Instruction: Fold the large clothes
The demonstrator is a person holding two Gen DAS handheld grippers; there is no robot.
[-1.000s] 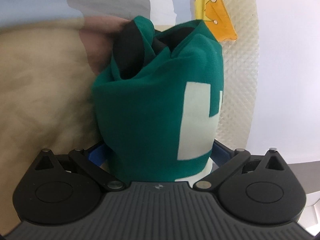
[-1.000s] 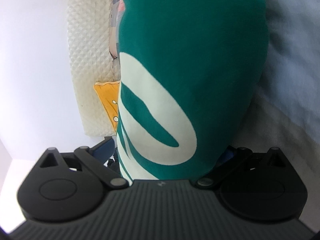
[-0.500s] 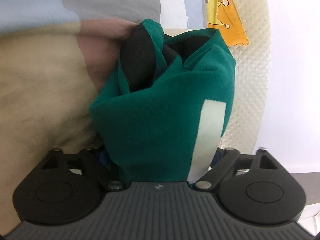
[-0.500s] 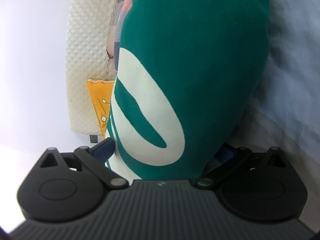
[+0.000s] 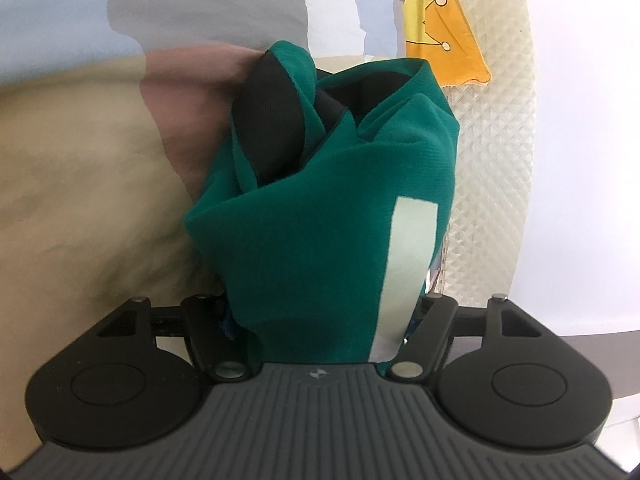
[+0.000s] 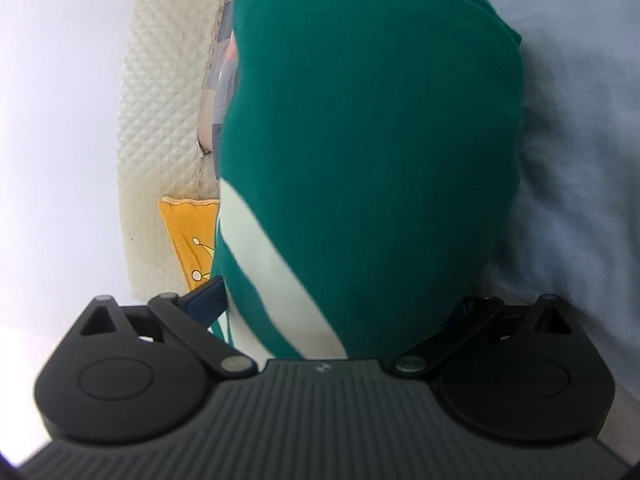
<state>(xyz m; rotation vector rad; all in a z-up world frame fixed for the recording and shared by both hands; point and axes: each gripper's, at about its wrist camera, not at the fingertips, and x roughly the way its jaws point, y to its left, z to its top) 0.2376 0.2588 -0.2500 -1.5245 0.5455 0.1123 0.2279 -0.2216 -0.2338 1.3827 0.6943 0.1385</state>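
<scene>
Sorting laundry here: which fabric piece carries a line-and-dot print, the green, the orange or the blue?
The orange cloth, against the quilted cream backing; the green garment bears only pale blocks.

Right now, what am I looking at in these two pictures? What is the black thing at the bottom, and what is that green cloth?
No robot here: a person holds a pair of hand-held tongs in each hand, and each carries a camera looking forward along its two fingers. The black ribbed part at the bottom of each picture is the tool's own body.

One picture is from the left tongs, the other from the right tongs. Both have the same green garment bunched between their fingers; it has white print and a black lining. The left tongs are closing on it.

Behind it, the left view shows a beige fabric surface, the right a light blue cloth. A cream quilted panel and a yellow-orange cloth stand by the white wall.
</scene>
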